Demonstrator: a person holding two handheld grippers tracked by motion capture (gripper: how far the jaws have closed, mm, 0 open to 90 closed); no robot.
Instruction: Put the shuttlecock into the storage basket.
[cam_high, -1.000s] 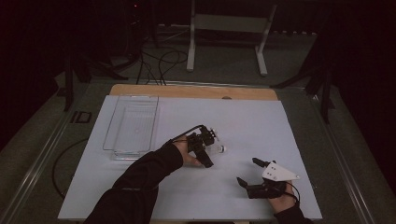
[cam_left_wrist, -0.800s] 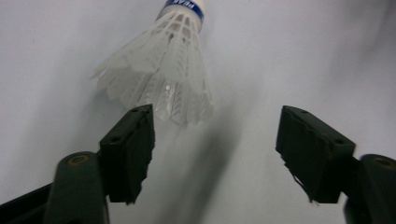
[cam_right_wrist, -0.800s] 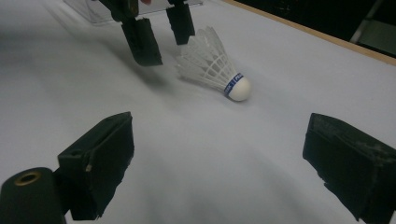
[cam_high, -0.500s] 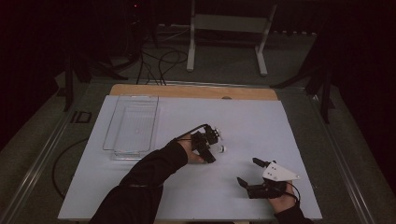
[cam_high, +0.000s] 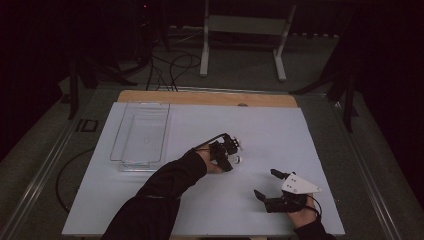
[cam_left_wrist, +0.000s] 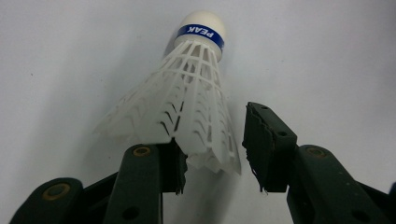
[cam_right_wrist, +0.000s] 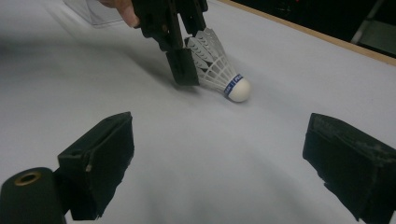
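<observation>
**Close squarely on the skirt of the shuttlecock**

Your left gripper (cam_left_wrist: 212, 154) has the white shuttlecock (cam_left_wrist: 187, 107) between its fingers (cam_left_wrist: 268, 144), and the jaws have just been closing. In the left gripper view the near finger meets the rim of the feathered skirt while the other finger is a little apart from it, so the grip is not yet made. The shuttlecock lies on its side near the middle of the white bench (cam_high: 150, 210), with its cork tip and blue band pointing away from your left hand (cam_high: 212, 162).

Finish the squeeze gently. The skirt looks like thin plastic lattice and will probably flex, so stop once both pads bear on it rather than crushing it. You are catching only the open end of the skirt; a bite a little deeper toward the cork would likely hold steadier and keep it from pivoting when lifted.

Your right gripper (cam_right_wrist: 219, 172) sits well apart, lower on the bench, fingers spread wide and empty. The clear tray (cam_high: 142, 132) stands off to the left.
</observation>
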